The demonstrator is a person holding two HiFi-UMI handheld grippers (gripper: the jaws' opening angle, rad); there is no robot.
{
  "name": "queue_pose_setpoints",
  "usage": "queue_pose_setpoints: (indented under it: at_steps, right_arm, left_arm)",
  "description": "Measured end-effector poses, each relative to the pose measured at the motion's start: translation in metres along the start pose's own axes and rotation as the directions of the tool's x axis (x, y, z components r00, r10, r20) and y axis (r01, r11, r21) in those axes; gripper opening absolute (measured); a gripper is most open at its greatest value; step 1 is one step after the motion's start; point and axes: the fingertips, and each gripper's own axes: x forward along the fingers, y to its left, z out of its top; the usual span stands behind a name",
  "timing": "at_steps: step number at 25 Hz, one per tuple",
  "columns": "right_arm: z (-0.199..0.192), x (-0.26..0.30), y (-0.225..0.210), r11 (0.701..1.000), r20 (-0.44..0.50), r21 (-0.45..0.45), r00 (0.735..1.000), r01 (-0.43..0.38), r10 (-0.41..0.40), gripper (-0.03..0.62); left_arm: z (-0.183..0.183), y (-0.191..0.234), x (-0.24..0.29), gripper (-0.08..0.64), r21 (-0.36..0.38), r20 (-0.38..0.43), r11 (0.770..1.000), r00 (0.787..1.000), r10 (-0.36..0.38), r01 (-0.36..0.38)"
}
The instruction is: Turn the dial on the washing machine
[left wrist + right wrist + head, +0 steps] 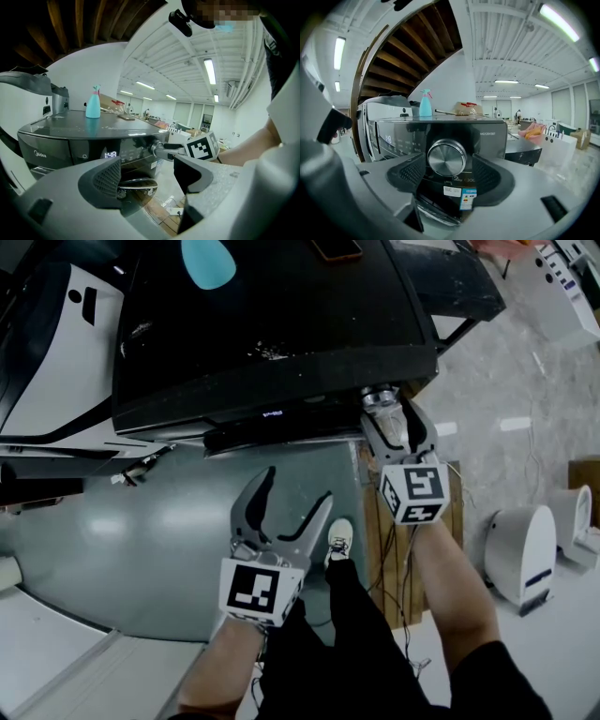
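The right gripper [447,174] has its two grey ribbed jaws partly open, one on each side of the round brushed-silver dial [446,158]. A thin strip of dark panel shows beside the dial, so a firm grip cannot be confirmed. The dial sits at the right end of the control panel of a dark grey front-loading washing machine [487,136].

The left gripper [147,180] is held lower, with its jaws wide apart and nothing between them. Its own view alone shows the right gripper's jaws from the side, reaching in level to the dial [153,149]. The head view looks down on both grippers: the right gripper [386,407] is at the panel's edge and the left gripper [295,495] is well clear of the machine.

Some writing can be read. "Midea" is on the drawer in the left gripper view, and the lit display [110,154] reads 1:48. In the right gripper view a model code beginning MG120 is above the dial, and a coloured label sticker [468,197] is below it, its print too small to read.

A teal spray bottle [425,105] stands upright on the machine's top. On the floor to the right are a wooden board [384,549] with cables, and a white rounded appliance [520,554]. The person's white shoe [340,540] shows between the grippers.
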Motion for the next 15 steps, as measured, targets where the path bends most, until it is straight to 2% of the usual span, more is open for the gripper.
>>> queue_pose_setpoints:
  at_steps: [5, 9, 12, 15]
  right_arm:
    - [0.007, -0.001, 0.008, 0.983, -0.003, -0.185, 1.000, 0.011, -0.012, 0.307]
    - [0.006, 0.000, 0.011, 0.958, -0.009, -0.285, 0.999, 0.030, -0.034, 0.295]
    - [0.007, 0.002, 0.012, 0.942, -0.008, -0.333, 0.999, 0.042, -0.047, 0.273]
    - [0.007, 0.003, 0.013, 0.939, -0.008, -0.342, 0.999, 0.047, -0.053, 0.261]
  left_arm:
    - [0.002, -0.002, 0.001, 0.333, 0.005, 0.004, 1.000, 1.000, -0.004, 0.004]
    - [0.001, -0.003, 0.001, 0.333, 0.006, 0.005, 1.000, 1.000, -0.005, 0.005]
    - [0.000, -0.004, 0.000, 0.333, 0.001, 0.002, 1.000, 1.000, -0.003, 0.003]
    - [0.000, -0.003, 0.000, 0.333, -0.001, 0.003, 1.000, 1.000, -0.001, 0.001]
